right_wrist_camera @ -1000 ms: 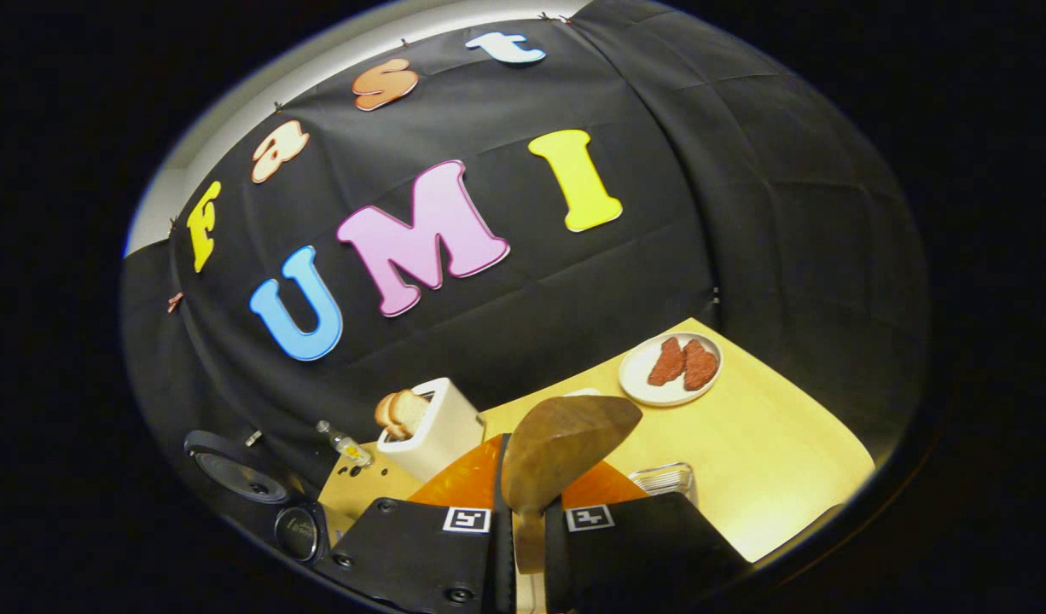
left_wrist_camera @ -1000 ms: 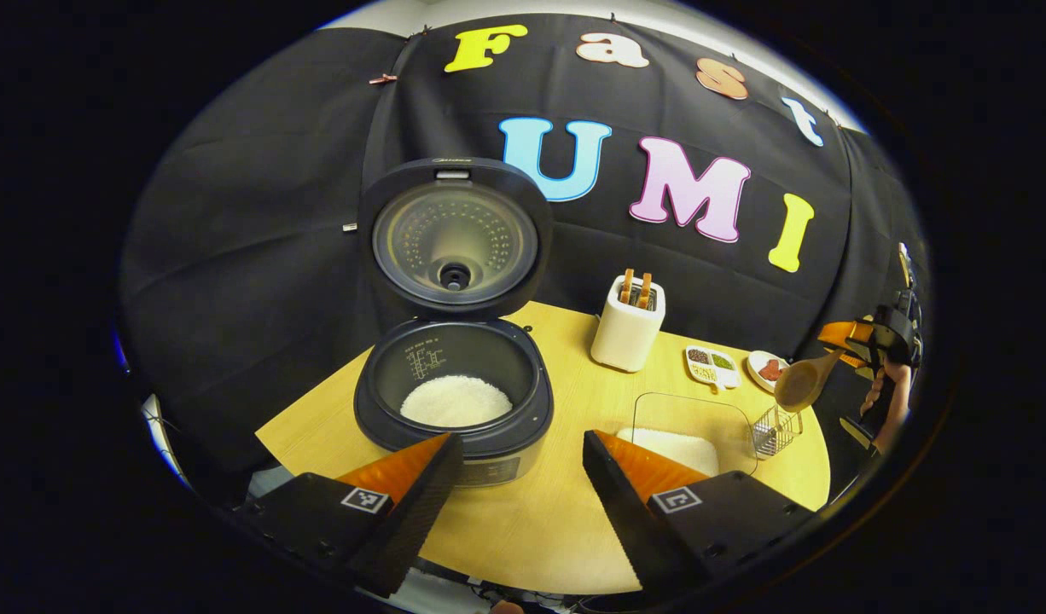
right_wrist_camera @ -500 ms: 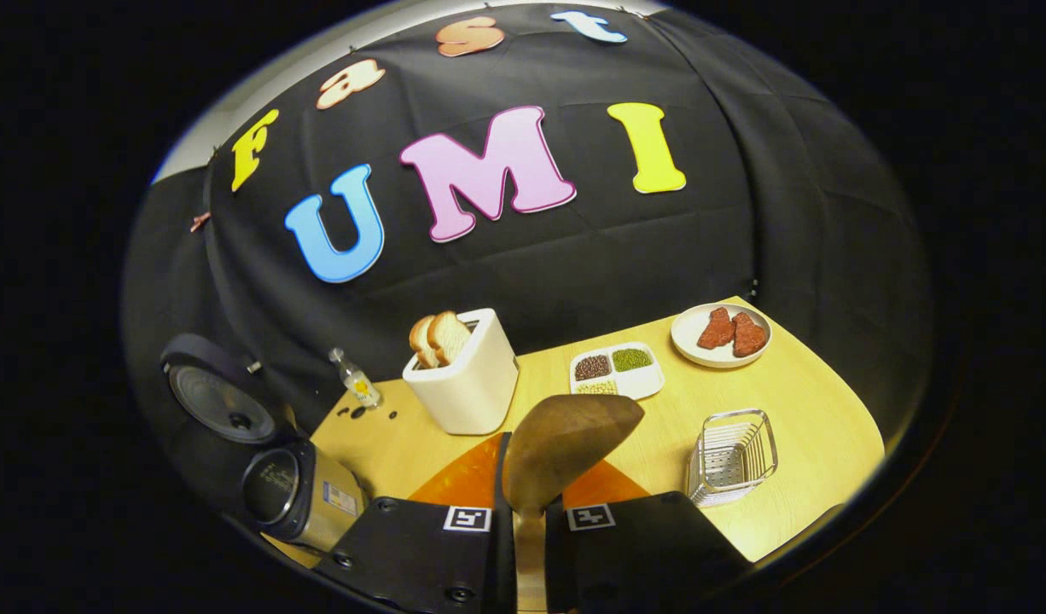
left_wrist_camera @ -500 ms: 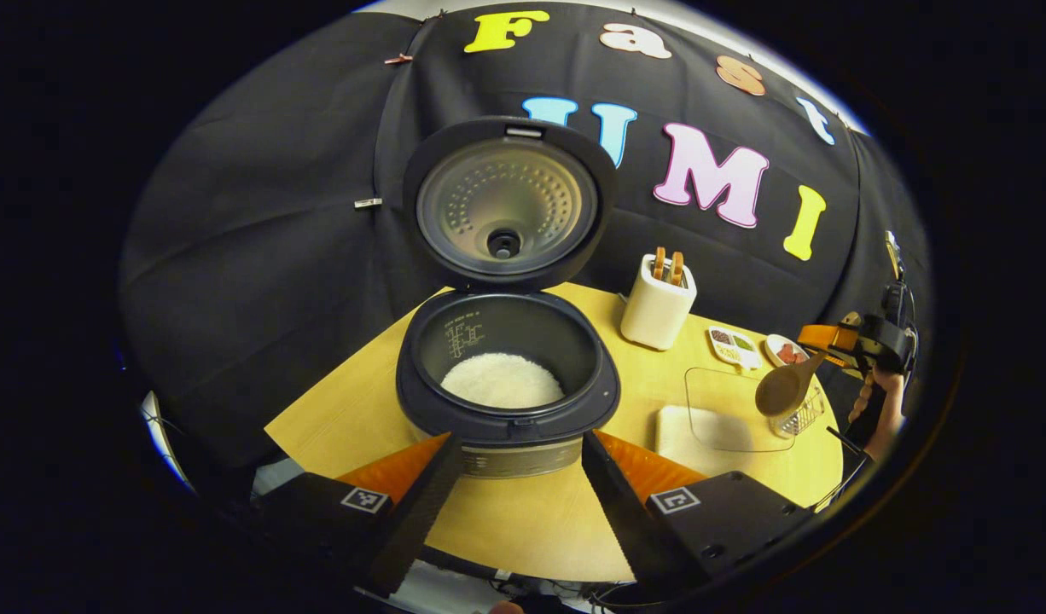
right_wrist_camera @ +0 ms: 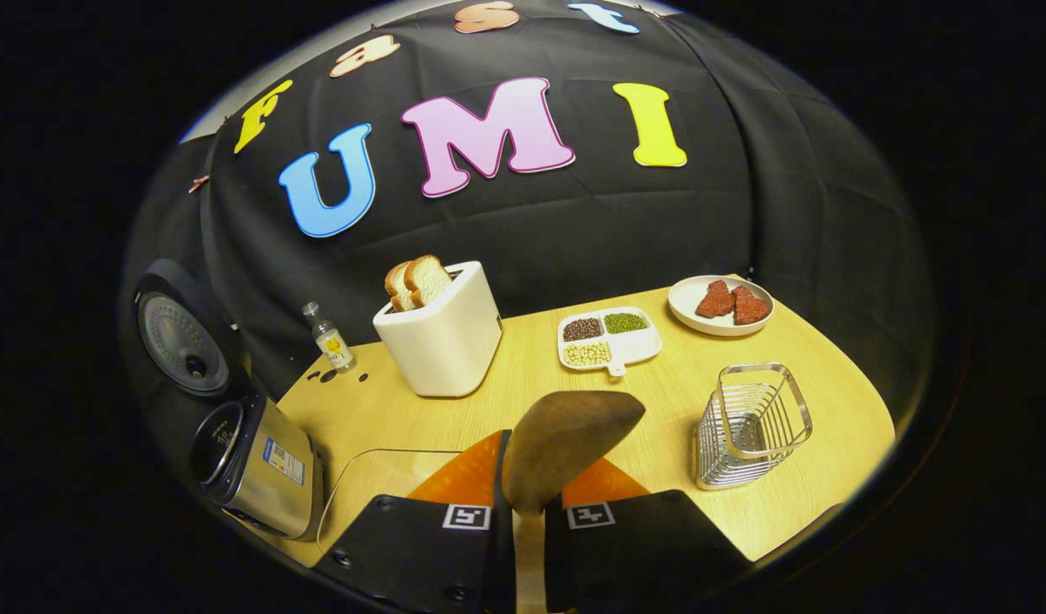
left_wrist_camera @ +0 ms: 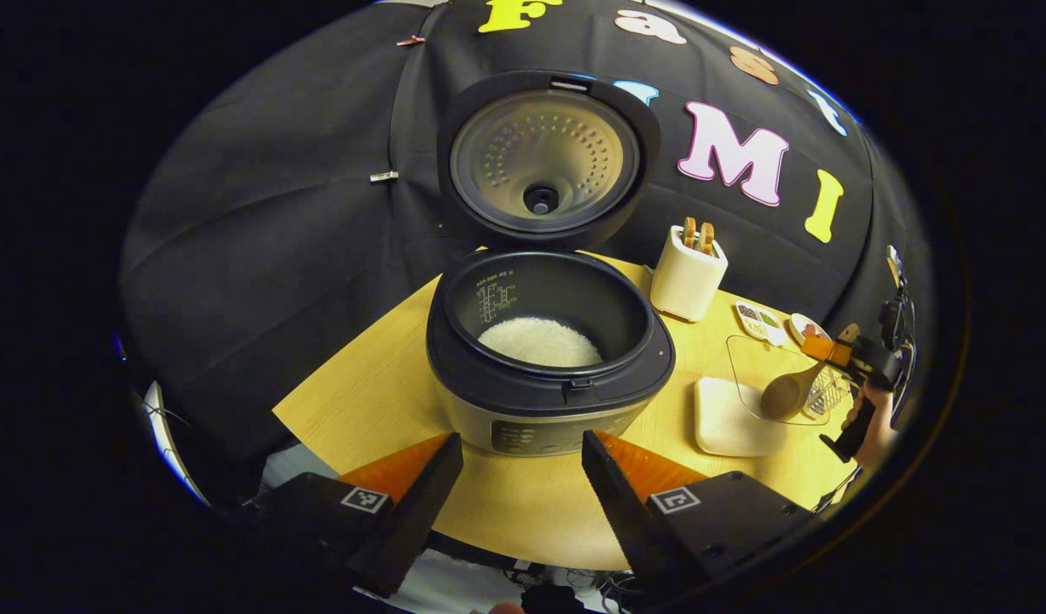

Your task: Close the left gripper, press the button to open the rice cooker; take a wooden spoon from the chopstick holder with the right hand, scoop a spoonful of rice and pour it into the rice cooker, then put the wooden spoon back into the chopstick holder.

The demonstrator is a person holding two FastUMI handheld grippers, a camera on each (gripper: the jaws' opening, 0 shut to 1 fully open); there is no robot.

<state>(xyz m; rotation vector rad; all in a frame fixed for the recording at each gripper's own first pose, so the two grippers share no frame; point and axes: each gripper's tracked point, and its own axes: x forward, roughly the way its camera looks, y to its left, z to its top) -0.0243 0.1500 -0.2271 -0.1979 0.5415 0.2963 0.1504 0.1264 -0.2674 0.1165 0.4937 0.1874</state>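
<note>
Right hand-held gripper (right_wrist_camera: 523,546) clenches the brown wooden spoon (right_wrist_camera: 566,443) by its handle above the clear rice container (left_wrist_camera: 745,401); left hand-held gripper (left_wrist_camera: 519,477) hangs released. A tilted scoop could scatter rice across the counter (right_wrist_camera: 796,495).

The right gripper (right_wrist_camera: 523,512) clamps a wooden spoon (right_wrist_camera: 566,443), bowl up, above the bench (right_wrist_camera: 830,443), with the wire holder (right_wrist_camera: 749,426) at right, a toaster (right_wrist_camera: 442,337) and dishes behind, and the open cooker (right_wrist_camera: 250,460) far left.

Wooden spoon (right_wrist_camera: 566,443) (matt), wire holder (right_wrist_camera: 749,426)
</note>
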